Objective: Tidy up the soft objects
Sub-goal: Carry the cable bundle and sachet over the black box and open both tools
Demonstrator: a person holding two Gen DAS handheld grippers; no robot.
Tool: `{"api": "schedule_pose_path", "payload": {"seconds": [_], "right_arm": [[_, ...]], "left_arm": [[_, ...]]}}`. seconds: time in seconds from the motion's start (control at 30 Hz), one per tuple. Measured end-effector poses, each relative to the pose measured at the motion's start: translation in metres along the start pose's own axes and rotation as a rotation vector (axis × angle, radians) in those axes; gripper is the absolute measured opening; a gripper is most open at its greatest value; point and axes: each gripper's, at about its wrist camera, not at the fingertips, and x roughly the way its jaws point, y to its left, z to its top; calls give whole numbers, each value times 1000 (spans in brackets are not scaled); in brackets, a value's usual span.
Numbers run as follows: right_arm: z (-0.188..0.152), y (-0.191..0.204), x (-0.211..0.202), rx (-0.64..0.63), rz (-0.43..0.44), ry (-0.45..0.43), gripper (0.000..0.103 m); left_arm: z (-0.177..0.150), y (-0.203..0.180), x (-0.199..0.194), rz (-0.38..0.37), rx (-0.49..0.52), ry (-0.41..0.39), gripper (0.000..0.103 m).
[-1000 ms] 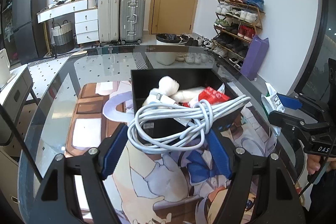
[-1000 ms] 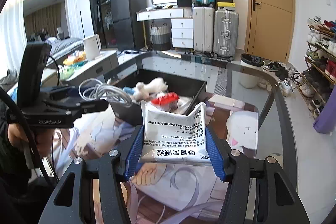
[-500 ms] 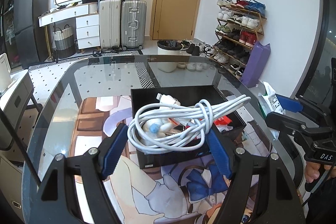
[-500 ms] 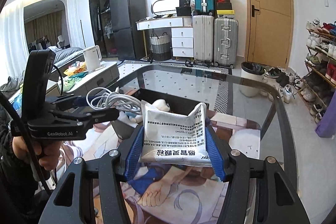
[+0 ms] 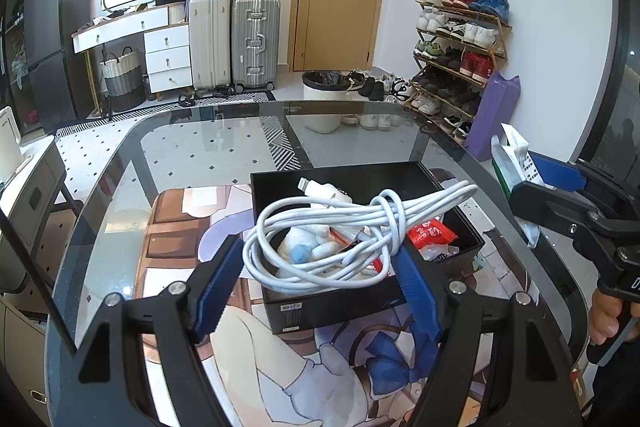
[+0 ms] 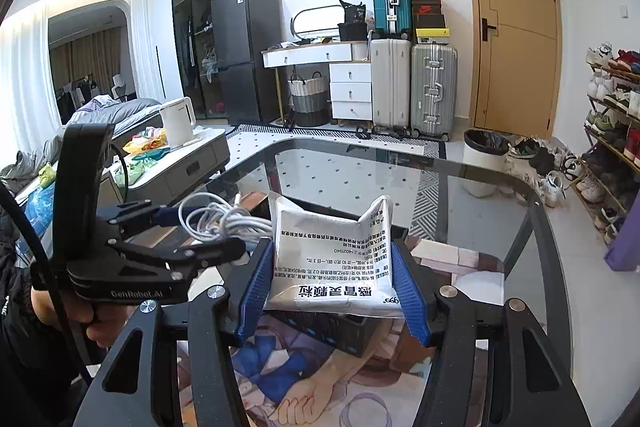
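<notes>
glass table (image 5: 192,155) carries a printed mat (image 5: 280,367), and on the mat stands a black box (image 5: 360,303) that serves as the collection bin. judged step: delivery phase, with both items lifted and not yet released. the left gripper (image 5: 320,275) is closed on a coiled white cable (image 5: 340,227), which hangs above the near half of the box. the right gripper (image 6: 334,291) is closed on a white sachet (image 6: 332,259), pinched at both side edges so that the pack bows between the blue pads. judged next move: lower the cable inside the box walls and then part the jaws; a loose loop may catch on the rim, so the coil should be centred first. the sachet should follow into the remaining free space. the left wrist view shows the box interior: a white plush toy (image 5: 316,247) with a blue patch, a red packet (image 5: 430,233), and a cable plug (image 5: 308,185) pointing toward the far wall. the right wrist view hides that interior behind the sachet and shows only part of the near box wall. it does show the printed face of the sachet and the left gripper from the side. in the left wrist view the sachet appears only edge-on at the right margin.
</notes>
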Motion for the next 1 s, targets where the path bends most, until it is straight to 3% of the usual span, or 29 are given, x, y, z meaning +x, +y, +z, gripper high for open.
{"api": "schedule_pose_path", "payload": {"seconds": [1.0], "right_arm": [[24,6,42,23,-9,-10,59]], "left_arm": [[5,-11,33,17,39,30,75]]}}
